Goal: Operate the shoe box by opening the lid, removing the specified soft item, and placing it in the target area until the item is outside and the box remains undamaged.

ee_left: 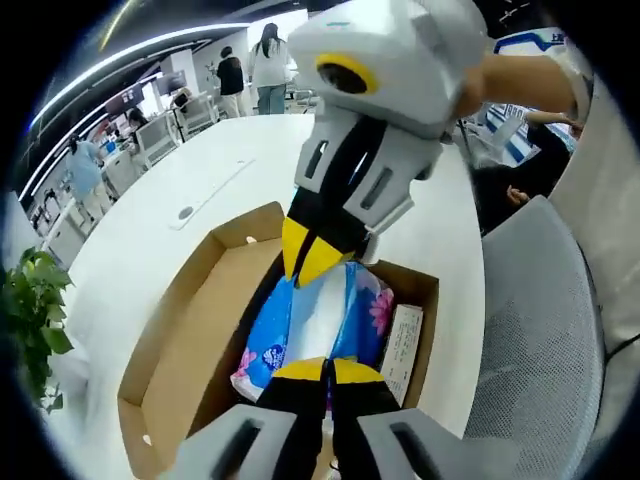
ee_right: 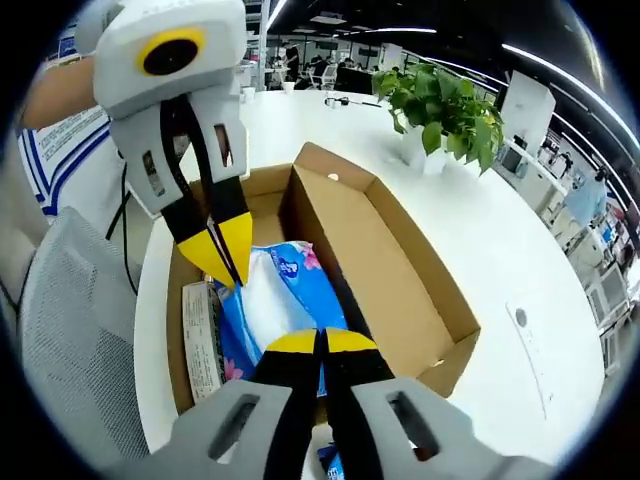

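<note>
An open brown cardboard shoe box [ee_left: 175,310] [ee_right: 390,265] stands on a white table. Inside lies a soft blue-and-white tissue pack [ee_left: 320,310] [ee_right: 285,290] with pink flowers printed on it. My left gripper [ee_left: 325,368] rises from the bottom of the left gripper view, its yellow tips shut on the near end of the pack. My right gripper [ee_left: 312,258] comes down from above, shut on the far end. In the right gripper view my right gripper [ee_right: 320,342] pinches the near end, and the left gripper [ee_right: 222,255] pinches the opposite end.
A flat white printed carton [ee_left: 403,340] [ee_right: 200,340] lies in the box beside the pack. A grey mesh chair [ee_left: 540,330] [ee_right: 70,330] stands against the table [ee_left: 200,170]. A potted plant [ee_right: 445,110] sits on the table. People [ee_left: 270,55] stand far behind.
</note>
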Motion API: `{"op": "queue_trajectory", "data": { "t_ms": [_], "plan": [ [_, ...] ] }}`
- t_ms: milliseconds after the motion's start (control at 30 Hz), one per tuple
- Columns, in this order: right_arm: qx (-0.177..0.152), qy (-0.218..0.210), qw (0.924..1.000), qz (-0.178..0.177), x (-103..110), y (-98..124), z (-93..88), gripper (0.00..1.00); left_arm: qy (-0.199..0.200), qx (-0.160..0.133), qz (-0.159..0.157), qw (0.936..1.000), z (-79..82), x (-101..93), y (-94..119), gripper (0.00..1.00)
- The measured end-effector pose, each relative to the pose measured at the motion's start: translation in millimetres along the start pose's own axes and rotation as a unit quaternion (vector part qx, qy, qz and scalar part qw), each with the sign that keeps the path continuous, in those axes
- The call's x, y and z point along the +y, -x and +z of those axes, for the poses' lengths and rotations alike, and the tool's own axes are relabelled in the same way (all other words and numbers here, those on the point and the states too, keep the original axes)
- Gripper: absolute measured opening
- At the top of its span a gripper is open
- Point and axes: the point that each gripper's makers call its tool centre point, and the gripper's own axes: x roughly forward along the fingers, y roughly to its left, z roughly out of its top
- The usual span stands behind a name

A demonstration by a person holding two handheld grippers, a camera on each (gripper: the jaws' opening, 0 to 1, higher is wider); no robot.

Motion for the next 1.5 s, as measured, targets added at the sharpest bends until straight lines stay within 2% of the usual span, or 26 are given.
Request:
{"op": "queue_trajectory", "data": {
  "t_ms": [367, 833, 1033, 1067, 1167, 1500],
  "plan": [
    [-0.017, 0.024, 0.9996, -0.005, 1, 26, 19.6, 0.00, -0.015, -0.014, 0.018, 0.9996, 20.6, -6.2, 27, 0.00],
    [-0.032, 0.037, 0.9986, -0.018, -3, 57, 27.4, 0.00, -0.030, -0.034, 0.032, 0.9985, 48.9, -12.7, 46, 0.00],
    [-0.030, 0.033, 0.9988, -0.021, -6, 71, 21.2, 0.00, -0.035, -0.040, 0.029, 0.9982, 60.3, -21.1, 43, 0.00],
    [-0.028, 0.032, 0.9988, -0.025, -8, 79, 14.5, 0.00, -0.042, -0.040, 0.024, 0.9980, 68.1, -25.6, 37, 0.00],
    [-0.026, 0.031, 0.9988, -0.027, -10, 84, 9.5, 0.00, -0.047, -0.042, 0.018, 0.9978, 76.6, -29.9, 32, 0.00],
    [-0.020, 0.011, 0.9990, -0.037, -20, 103, -16.5, 0.00, -0.062, -0.043, -0.002, 0.9971, 98.5, -39.1, 13, 0.00]
  ]
}}
